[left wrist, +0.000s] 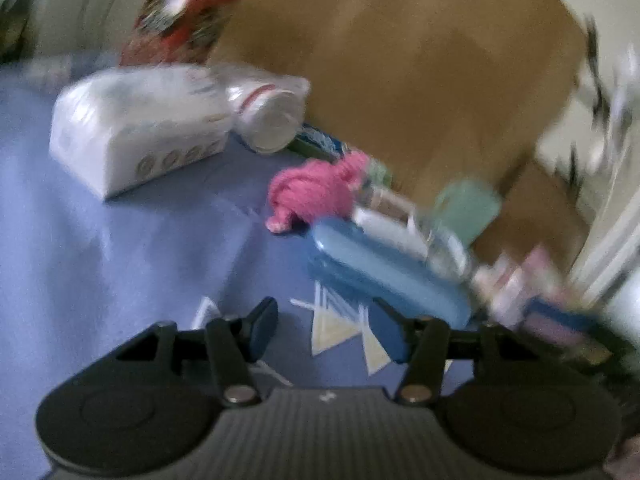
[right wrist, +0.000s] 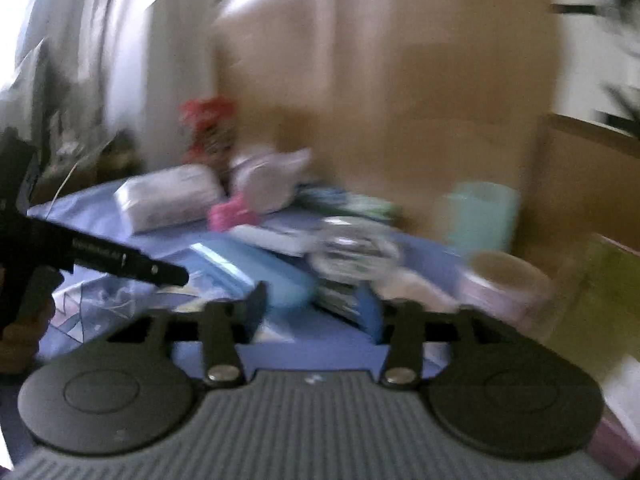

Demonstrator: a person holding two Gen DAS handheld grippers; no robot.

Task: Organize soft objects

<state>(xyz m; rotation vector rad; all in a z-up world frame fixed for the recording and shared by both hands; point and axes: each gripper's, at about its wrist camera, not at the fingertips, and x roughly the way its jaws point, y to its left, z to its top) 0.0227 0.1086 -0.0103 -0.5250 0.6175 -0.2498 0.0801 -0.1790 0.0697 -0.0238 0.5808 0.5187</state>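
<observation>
Both views are motion-blurred. Left gripper (left wrist: 326, 330) has its fingers spread wide with nothing between them, low over the blue sheet (left wrist: 120, 240) and its white triangle print (left wrist: 336, 324). Just past the right fingertip lies a blue oblong case (left wrist: 384, 276), long axis running from near right to far left. Behind it, touching its far end, sits the pink knitted soft item (left wrist: 312, 196), a bunched lump stretched roughly left to right, its small end pointing down-left toward the camera. Clutter beside it on the right is too smeared to name, except for a teal cup (left wrist: 468, 208). Farther left, a white plastic-wrapped pack (left wrist: 140, 128) lies with its long axis left to right, a white bagged roll (left wrist: 272, 116) at its right end. Behind stand a red patterned bag (left wrist: 184, 16) and a tan board (left wrist: 400, 60).

Right gripper (right wrist: 316, 312) is likewise wide open and empty, above the sheet. The left gripper's body enters at left. Same case (right wrist: 260, 276), pink item (right wrist: 230, 212), pack (right wrist: 168, 196) and cup (right wrist: 480, 216) appear beyond.
</observation>
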